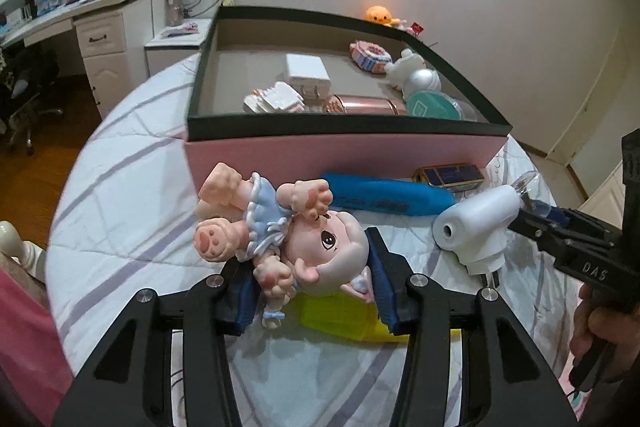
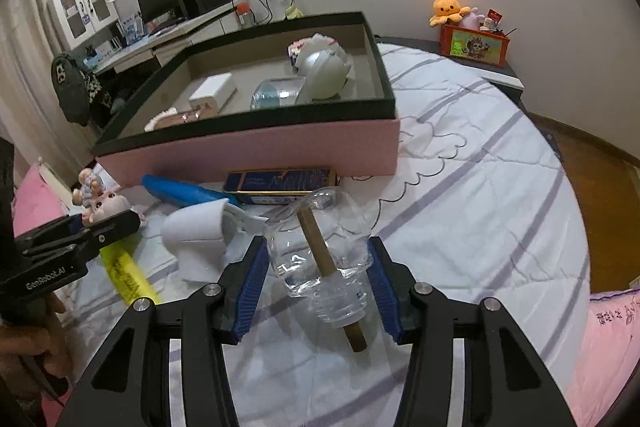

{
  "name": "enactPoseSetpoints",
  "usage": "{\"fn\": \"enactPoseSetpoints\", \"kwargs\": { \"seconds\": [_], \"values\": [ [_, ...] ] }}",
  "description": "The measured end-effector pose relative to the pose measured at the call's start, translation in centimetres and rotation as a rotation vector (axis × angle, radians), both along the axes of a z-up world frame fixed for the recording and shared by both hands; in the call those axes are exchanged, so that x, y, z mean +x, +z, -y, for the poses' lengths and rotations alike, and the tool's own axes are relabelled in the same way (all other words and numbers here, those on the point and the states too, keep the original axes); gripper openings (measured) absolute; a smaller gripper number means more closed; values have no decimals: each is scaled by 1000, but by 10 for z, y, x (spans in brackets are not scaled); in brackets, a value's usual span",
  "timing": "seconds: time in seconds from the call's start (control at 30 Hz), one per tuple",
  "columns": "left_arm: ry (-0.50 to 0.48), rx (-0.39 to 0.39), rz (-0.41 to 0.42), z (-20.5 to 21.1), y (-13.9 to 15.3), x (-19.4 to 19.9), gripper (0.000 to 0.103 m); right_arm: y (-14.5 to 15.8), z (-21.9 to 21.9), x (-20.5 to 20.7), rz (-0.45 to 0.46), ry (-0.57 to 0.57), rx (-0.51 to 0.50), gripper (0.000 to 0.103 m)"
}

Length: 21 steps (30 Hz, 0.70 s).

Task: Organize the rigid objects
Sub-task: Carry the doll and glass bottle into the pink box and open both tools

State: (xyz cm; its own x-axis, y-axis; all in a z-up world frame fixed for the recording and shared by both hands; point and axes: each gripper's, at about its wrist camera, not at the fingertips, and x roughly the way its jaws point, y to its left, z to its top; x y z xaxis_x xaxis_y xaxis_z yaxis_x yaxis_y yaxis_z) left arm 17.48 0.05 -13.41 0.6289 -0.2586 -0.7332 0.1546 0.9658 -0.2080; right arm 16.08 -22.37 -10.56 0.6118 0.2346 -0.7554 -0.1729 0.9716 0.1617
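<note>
Left gripper [image 1: 310, 279] — blue pads closed on the head of a pink-skinned doll figurine in a pale blue dress [image 1: 280, 231], held above the white quilted bedspread with lilac stripes [image 1: 120, 195].

Right gripper [image 2: 318, 267] — pads pressed against a clear glass bottle with a brown wooden stick through it [image 2: 320, 263].

Pink open box with dark green rim [image 2: 256, 151] — on the bed just beyond; holds several small items.

Beside the box: blue tube [image 1: 384, 197], dark blue tin [image 2: 280, 183], white plastic plug-in device [image 1: 476, 223], yellow packet [image 2: 128, 277].
</note>
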Motion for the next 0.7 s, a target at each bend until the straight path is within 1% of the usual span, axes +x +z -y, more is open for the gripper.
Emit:
{"fn": "enactPoseSetpoints", "kwargs": {
  "seconds": [0.13,0.33,0.53,0.7],
  "values": [
    [9,-4,34,-6,15,-6,48,15,-1,-1,29,6,8,51],
    [7,2,106,-10,48,-8,48,41,-10,6,81,39,20,51],
    [1,14,198,-12,84,14,48,74,-21,26,161,67,14,51],
    [10,15,243,-15,104,43,48,99,-34,56,219,87,8,51]
  ]
}}
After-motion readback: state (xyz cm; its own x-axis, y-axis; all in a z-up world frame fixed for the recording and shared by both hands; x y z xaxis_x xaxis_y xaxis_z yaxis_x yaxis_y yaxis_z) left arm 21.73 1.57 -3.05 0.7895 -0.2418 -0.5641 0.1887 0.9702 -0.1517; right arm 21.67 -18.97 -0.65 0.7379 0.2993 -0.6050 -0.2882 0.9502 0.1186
